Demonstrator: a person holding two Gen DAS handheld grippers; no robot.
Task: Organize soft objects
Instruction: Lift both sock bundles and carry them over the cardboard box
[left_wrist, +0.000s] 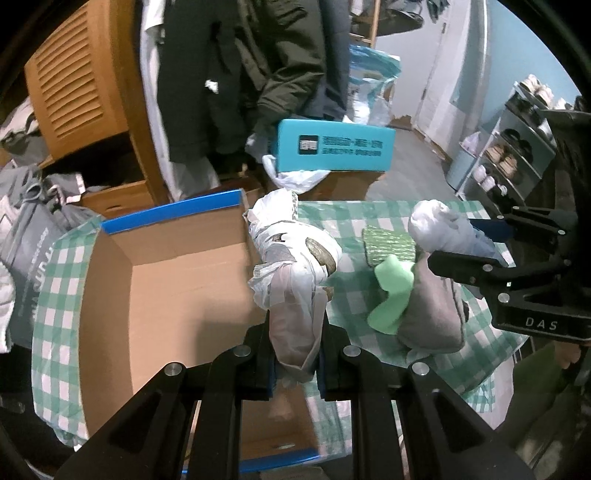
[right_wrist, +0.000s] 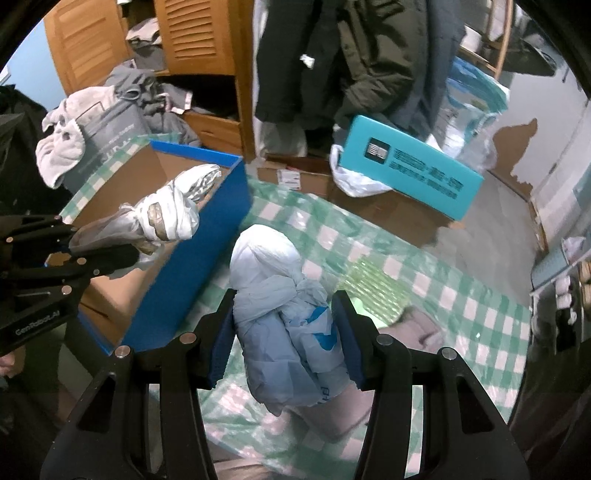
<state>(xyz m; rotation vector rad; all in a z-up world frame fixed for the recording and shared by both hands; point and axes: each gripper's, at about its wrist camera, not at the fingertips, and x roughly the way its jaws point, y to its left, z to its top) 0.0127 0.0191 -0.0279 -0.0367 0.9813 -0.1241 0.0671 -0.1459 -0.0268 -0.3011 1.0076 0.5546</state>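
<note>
My left gripper (left_wrist: 295, 332) is shut on a knotted white plastic bag bundle (left_wrist: 291, 266) and holds it over the right wall of an open cardboard box (left_wrist: 166, 295) with blue edges. It also shows in the right wrist view (right_wrist: 166, 214). My right gripper (right_wrist: 284, 332) is shut on a pale blue and white bag bundle (right_wrist: 280, 302), held above the green checked cloth (right_wrist: 461, 314). That bundle also shows in the left wrist view (left_wrist: 447, 229). A grey soft pouch (left_wrist: 432, 310), a green foam piece (left_wrist: 391, 291) and a green textured pad (left_wrist: 388, 245) lie on the cloth.
A teal carton (left_wrist: 332, 146) rests on a brown box behind the table. Hanging dark coats (left_wrist: 258, 74) and a wooden wardrobe (left_wrist: 74, 92) stand beyond. A shoe rack (left_wrist: 517, 147) is at the right. Piled clothes (right_wrist: 92, 122) lie at the left.
</note>
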